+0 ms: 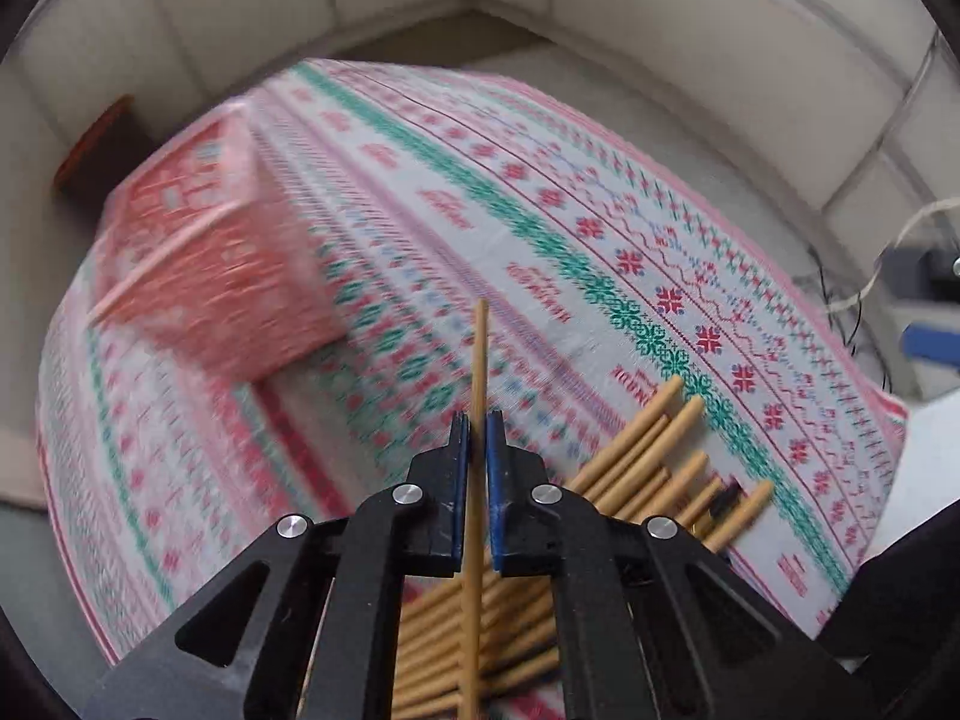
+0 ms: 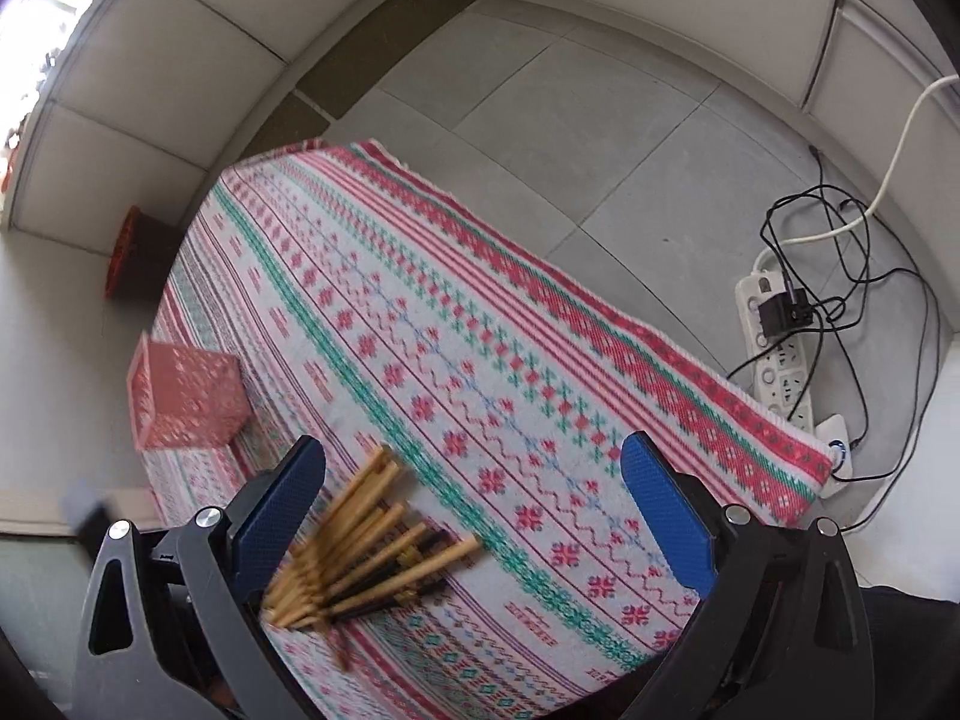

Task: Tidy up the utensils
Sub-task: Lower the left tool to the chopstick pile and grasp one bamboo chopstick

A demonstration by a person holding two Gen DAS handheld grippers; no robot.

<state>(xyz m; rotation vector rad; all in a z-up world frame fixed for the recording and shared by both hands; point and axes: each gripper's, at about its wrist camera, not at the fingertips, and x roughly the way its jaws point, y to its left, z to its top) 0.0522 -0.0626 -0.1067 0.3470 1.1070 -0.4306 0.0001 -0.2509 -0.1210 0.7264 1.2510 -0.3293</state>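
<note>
One bamboo chopstick (image 1: 478, 420) is clamped between the closed left tongs (image 1: 478, 438). The chopstick pile (image 1: 654, 468) is seen at 4 o'clock on the patterned tabletop (image 1: 540, 240). The right tongs (image 2: 474, 516) are spread wide, empty. A red mesh holder (image 1: 210, 258) is noted at 10 o'clock, farther off.

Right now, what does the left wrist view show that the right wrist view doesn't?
Only the left wrist view shows the left gripper shut on a single chopstick, lifted clear of the pile.

Only the right wrist view shows the right gripper open and empty, plus a power strip with cables on the floor.

Both show the chopstick pile, the red holder and the patterned cloth.
</note>
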